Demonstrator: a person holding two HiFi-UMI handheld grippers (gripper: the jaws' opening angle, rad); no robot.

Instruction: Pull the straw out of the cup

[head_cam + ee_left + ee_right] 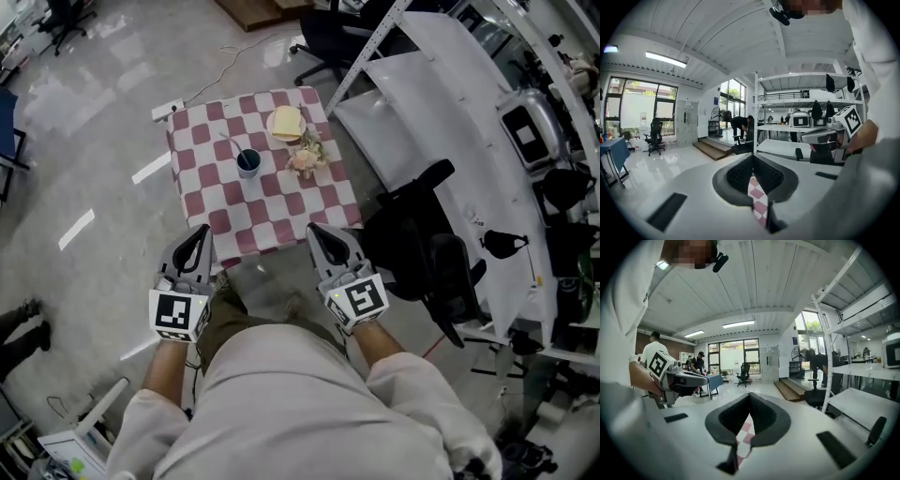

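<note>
We hold the left gripper and right gripper closed and empty, short of the table's near edge. The cup with its straw stands mid-table. We judge this the approach; next, open one gripper at the straw.

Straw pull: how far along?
Done: nothing; the straw stands in the cup on the checkered table. In hand: nothing; left gripper and right gripper are shut and empty, by the table's near edge, well apart from the cup. Left: reach in, grip the straw, pull it out.
</note>
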